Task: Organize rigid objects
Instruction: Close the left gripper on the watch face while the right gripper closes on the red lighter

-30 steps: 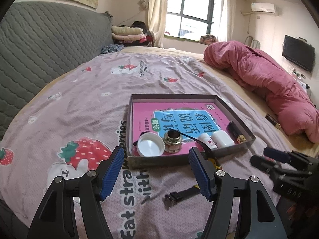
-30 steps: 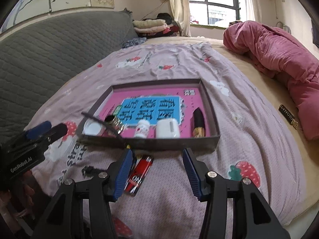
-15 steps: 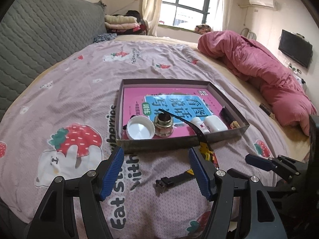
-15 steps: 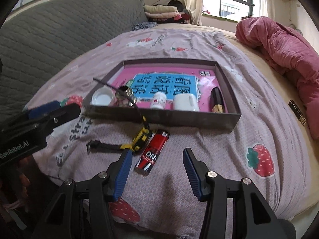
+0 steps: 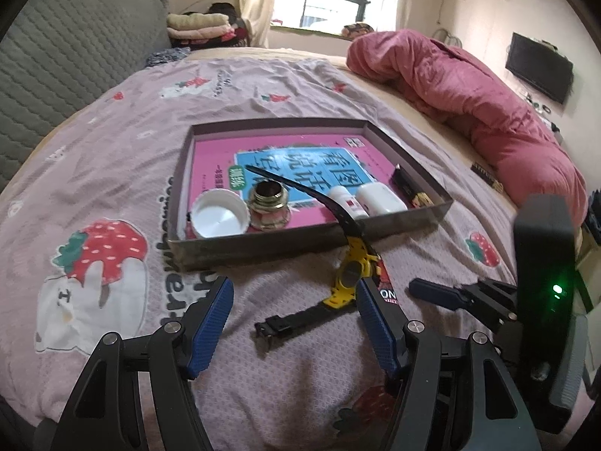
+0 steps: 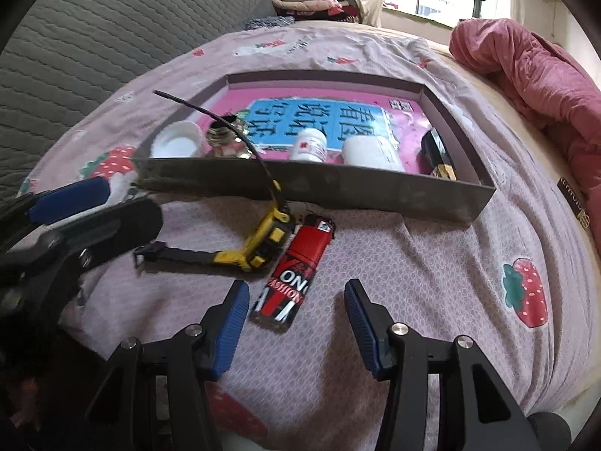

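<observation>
Both jaws wide, empty: right gripper (image 6: 296, 323) to be centred over red lighter (image 6: 300, 259) beside yellow watch (image 6: 259, 248); left gripper (image 5: 293, 323) kept clear.

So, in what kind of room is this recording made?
Most likely a bedroom in a home. The work happens on a bed with a strawberry-print sheet, a pink quilt lies bunched beside it, and a television hangs on the wall.

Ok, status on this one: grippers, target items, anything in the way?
Left gripper and right gripper open, empty. Watch and lighter on bedspread, outside tray. Watch strap drapes over tray wall.
</observation>
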`<state>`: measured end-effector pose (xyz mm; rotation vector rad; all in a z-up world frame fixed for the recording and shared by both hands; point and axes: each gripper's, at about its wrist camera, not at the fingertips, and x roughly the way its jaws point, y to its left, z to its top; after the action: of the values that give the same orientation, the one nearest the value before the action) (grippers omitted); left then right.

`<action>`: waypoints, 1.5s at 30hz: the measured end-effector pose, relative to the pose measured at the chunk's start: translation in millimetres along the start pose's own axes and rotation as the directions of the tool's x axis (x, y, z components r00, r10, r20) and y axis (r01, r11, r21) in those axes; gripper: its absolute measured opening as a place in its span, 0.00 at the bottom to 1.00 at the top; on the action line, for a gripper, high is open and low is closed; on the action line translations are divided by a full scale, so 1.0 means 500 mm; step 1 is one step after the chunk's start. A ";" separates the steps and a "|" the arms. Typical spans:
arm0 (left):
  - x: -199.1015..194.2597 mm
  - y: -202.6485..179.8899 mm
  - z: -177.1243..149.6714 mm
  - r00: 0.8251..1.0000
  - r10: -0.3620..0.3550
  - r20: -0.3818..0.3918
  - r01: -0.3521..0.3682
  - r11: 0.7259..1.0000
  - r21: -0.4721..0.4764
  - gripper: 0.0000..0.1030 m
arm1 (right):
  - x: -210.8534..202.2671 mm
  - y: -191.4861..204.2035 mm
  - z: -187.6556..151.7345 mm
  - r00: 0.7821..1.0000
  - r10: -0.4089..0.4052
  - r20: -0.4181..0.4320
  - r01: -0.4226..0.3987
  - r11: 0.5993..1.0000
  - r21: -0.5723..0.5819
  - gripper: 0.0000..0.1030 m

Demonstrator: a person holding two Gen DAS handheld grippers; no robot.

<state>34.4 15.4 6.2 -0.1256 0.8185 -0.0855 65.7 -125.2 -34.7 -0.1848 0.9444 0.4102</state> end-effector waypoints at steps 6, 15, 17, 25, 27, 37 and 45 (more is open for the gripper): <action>0.024 -0.019 -0.002 0.999 -0.027 -0.024 0.027 0.999 0.022 0.67 | 0.006 -0.026 0.003 1.000 -0.006 0.005 0.006 0.999 0.031 0.51; 0.069 -0.054 0.006 0.996 -0.073 -0.057 0.076 0.996 0.051 0.67 | 0.010 -0.073 0.005 1.000 -0.017 0.008 0.016 0.998 0.060 0.51; 0.083 -0.058 0.007 0.994 -0.082 -0.075 0.086 0.995 0.049 0.67 | 0.012 -0.072 0.007 1.000 -0.019 0.015 0.019 0.999 0.026 0.51; 0.134 -0.066 0.014 0.987 -0.088 -0.137 0.093 0.995 0.033 0.67 | 0.027 -0.065 0.012 0.999 -0.014 0.033 0.016 0.998 -0.058 0.51; 0.144 -0.067 0.016 0.987 -0.074 -0.140 0.080 0.996 0.037 0.67 | 0.030 -0.064 0.012 0.999 -0.012 0.035 0.014 0.998 -0.063 0.51; 0.174 -0.060 0.023 0.988 -0.038 -0.148 0.043 0.999 0.033 0.67 | 0.046 -0.062 0.020 0.999 -0.014 0.050 0.017 0.998 -0.066 0.51; 0.188 -0.059 0.035 0.986 -0.007 -0.166 0.011 1.000 0.026 0.65 | 0.052 -0.067 0.028 0.998 0.002 0.060 0.002 0.998 -0.063 0.36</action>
<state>110.2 -24.1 -45.7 -0.0979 0.9830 -0.1165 103.7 -144.4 -48.8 -0.2285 0.8726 0.4435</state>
